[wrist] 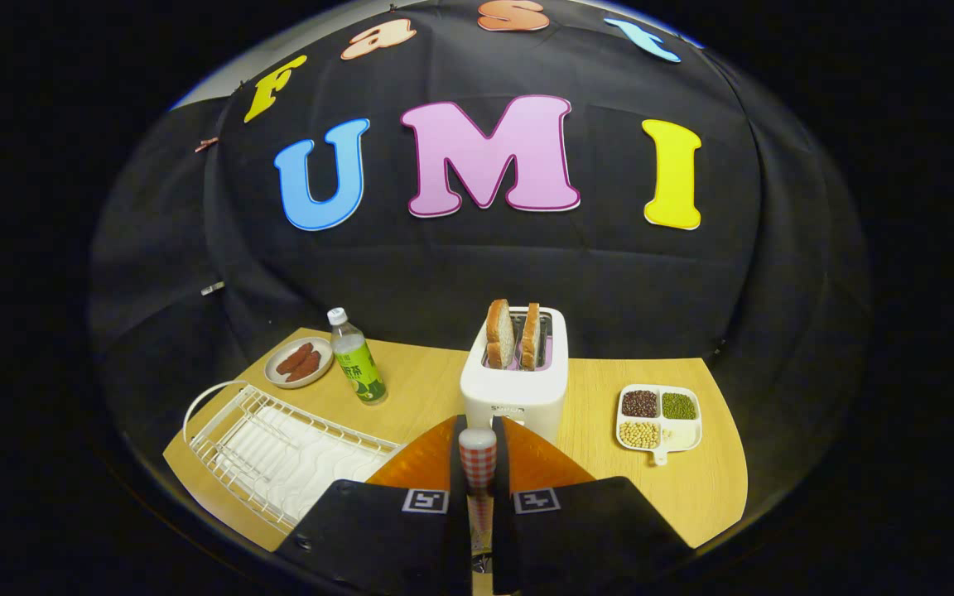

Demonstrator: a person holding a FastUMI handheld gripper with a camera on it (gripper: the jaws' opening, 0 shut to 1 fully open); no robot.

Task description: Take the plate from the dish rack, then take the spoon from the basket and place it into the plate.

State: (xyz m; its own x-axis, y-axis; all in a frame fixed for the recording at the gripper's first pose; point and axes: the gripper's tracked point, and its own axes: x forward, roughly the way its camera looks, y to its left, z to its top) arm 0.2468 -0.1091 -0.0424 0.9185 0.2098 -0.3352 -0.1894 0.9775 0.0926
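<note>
My gripper [478,437] is shut on the spoon [478,460], pressing on its red-and-white checked handle from both sides. The handle stands upright between the fingers, and its lower end runs down out of sight between them. An orange plate [413,468] lies on the table directly under and just ahead of the fingers, which cover its middle, so only the two sides of its rim show. The white wire dish rack [278,451] sits to the left of the fingers with nothing in it.
A white toaster [515,389] with two bread slices stands just beyond the plate. A green-labelled bottle [358,364] and a small plate of sausages [299,362] are at the back left. A white divided tray of beans [659,416] lies to the right.
</note>
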